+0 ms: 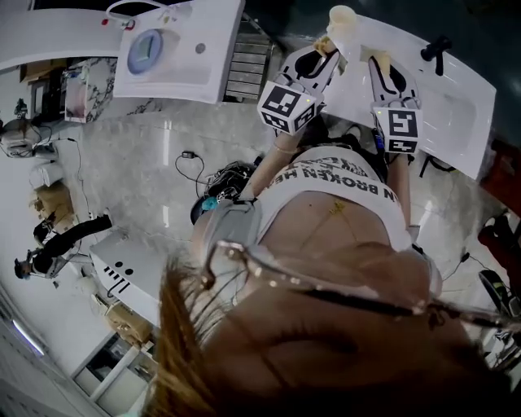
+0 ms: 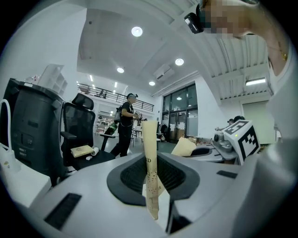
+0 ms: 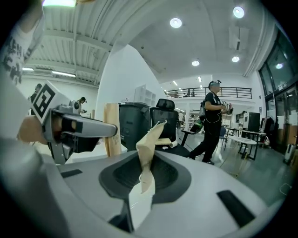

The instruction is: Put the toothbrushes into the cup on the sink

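Observation:
My left gripper (image 1: 328, 47) is shut on a toothbrush in a beige paper sleeve (image 2: 151, 162), which stands upright between the jaws. My right gripper (image 1: 379, 62) is shut on a second toothbrush in a crumpled, bent paper sleeve (image 3: 146, 155). Both grippers are held side by side over the near edge of the white sink (image 1: 456, 110) with its black tap (image 1: 436, 50). Each shows in the other's view: the right gripper (image 2: 235, 139) and the left gripper (image 3: 70, 128). A pale beige shape (image 1: 342, 18) sits above the left gripper; whether it is the cup I cannot tell.
A second white sink unit (image 1: 175, 53) stands to the left. Cables (image 1: 220, 175) lie on the marble floor. Black office chairs (image 2: 77, 132) stand ahead, and a person (image 3: 212, 123) walks in the background. Another person (image 1: 57, 244) is at the left edge.

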{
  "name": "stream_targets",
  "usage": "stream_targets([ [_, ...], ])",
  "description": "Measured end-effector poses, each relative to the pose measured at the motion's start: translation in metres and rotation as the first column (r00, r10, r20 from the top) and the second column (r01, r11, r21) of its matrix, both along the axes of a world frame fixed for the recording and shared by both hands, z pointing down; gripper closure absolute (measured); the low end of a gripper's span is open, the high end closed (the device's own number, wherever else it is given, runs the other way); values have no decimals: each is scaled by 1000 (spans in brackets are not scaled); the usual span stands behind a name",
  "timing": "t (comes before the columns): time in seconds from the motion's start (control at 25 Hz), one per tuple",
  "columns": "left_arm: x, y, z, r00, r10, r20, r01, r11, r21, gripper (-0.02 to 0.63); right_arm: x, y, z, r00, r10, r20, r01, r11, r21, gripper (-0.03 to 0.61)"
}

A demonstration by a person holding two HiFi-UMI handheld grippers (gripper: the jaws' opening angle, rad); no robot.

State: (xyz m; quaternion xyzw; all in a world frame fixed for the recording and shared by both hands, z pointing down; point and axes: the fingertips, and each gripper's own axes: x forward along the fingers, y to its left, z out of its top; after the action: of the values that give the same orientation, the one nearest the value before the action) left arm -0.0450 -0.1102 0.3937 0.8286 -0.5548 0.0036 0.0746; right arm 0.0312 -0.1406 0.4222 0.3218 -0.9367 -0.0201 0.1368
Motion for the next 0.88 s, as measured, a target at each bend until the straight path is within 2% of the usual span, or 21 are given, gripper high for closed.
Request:
stream_targets([
  [0.36, -33, -41, -1, 991, 135, -20, -135, 991, 9, 548, -20, -33, 0, 988, 156, -22, -156, 988, -4, 515],
  [0.88, -100, -80, 12, 982, 186, -37, -186, 982, 11, 548, -61, -67, 4, 964, 263, -21, -263, 965, 14, 515],
])
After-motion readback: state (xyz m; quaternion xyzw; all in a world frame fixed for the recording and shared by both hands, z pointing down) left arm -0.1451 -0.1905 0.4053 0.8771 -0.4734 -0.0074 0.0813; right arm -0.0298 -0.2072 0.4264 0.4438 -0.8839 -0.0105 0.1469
